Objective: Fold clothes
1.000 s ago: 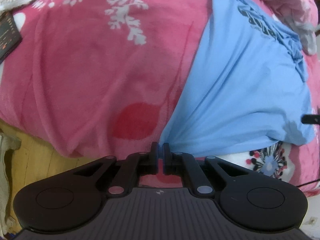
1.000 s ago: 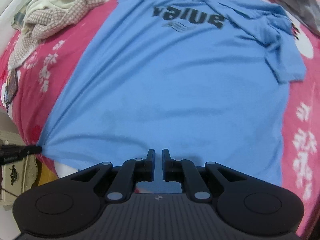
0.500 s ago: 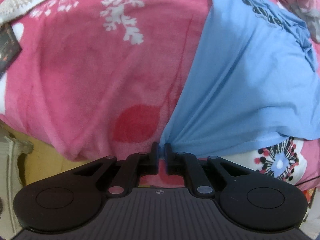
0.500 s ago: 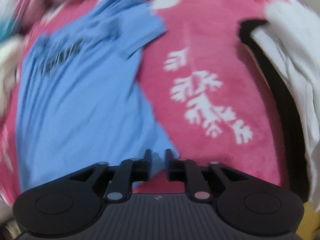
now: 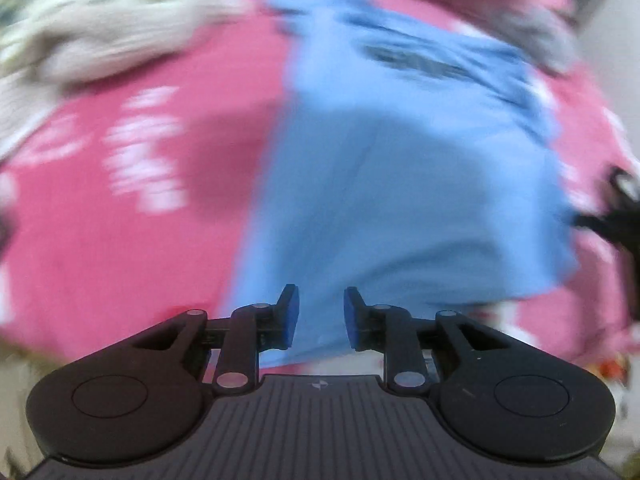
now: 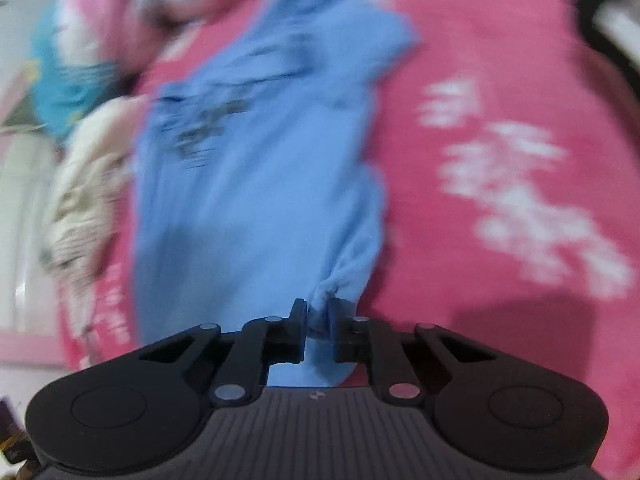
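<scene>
A light blue T-shirt point(image 5: 400, 180) with dark lettering lies spread on a pink flowered bed cover point(image 5: 120, 240); both views are motion-blurred. My left gripper point(image 5: 320, 314) hangs over the shirt's near hem. Its jaws are opening, and the pads stand apart with blue cloth showing behind the gap, not pinched. In the right wrist view the T-shirt point(image 6: 248, 200) runs away from me. My right gripper point(image 6: 318, 320) is closing on a bunched corner of the hem, and the cloth is puckered between its pads.
A heap of cream and beige clothes point(image 5: 80, 32) lies at the far left of the bed, also visible as a beige pile point(image 6: 80, 200) beside a teal cloth point(image 6: 68, 80). A dark blurred shape point(image 5: 616, 216) sits at the shirt's right edge. Pink bed cover point(image 6: 500, 80) extends to the right.
The left jaws have opened off the hem corner they pinched, and the left view has moved over the shirt. The right gripper swung to the shirt's right hem corner and closed on it.
</scene>
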Motion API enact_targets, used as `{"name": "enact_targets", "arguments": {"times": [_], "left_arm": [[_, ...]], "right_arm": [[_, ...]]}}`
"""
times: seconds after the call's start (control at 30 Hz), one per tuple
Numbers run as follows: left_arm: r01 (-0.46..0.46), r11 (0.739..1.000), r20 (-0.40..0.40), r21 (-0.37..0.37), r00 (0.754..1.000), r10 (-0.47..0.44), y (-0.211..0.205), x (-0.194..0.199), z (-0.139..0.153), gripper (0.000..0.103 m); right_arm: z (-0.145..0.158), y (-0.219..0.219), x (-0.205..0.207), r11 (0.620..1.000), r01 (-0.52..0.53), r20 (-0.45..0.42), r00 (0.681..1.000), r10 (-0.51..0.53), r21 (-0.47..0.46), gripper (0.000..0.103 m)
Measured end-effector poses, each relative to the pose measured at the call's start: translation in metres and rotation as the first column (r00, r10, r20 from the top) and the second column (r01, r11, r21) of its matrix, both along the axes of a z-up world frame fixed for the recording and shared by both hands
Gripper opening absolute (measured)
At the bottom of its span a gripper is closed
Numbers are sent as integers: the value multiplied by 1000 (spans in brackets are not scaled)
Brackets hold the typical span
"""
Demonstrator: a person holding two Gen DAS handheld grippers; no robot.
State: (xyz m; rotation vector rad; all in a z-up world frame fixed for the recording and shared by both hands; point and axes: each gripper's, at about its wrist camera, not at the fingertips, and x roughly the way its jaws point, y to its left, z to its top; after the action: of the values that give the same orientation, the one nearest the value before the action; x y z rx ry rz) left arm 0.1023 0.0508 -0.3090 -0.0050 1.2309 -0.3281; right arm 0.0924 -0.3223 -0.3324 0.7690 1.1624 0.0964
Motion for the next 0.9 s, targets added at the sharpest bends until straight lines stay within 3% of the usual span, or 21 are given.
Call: {"name": "enact_targets", "arguments": {"times": [0.07,0.13,0.23,0.3,0.4,0.5,0.7,0.9], "left_arm": [[104,994,-12,-40,994,-105,-32,2,-6,30],[200,977,-24,-75,979,-202,-63,3,-13,36],[230,967,-54,-107,970,-237,-88,2,-26,37],[225,968,-70,-107,970,-233,-94,2,-34,37],[193,977,-91,-92,975,-202,-92,5,-39,38],[154,986,-112,-61,981,-160,-86,9,-42,37],[69,998,-137,14,988,-67,-63,6,-42,38],[-5,998,-135,65,991,14,-36,-3,-41,38]], "right_arm": [[7,24,21,997,-73,73,995,72,0,11],[17,49,39,982,-172,116,977,180,-73,14],[27,76,46,940,-297,142,936,321,-168,23],[33,72,33,935,-311,155,929,337,-171,26],[35,52,17,946,-274,139,944,299,-170,27],[32,39,9,928,-265,107,948,300,-261,27],[24,57,30,840,-349,118,895,430,-415,27],[16,99,51,701,-409,102,820,563,-584,27]]}}
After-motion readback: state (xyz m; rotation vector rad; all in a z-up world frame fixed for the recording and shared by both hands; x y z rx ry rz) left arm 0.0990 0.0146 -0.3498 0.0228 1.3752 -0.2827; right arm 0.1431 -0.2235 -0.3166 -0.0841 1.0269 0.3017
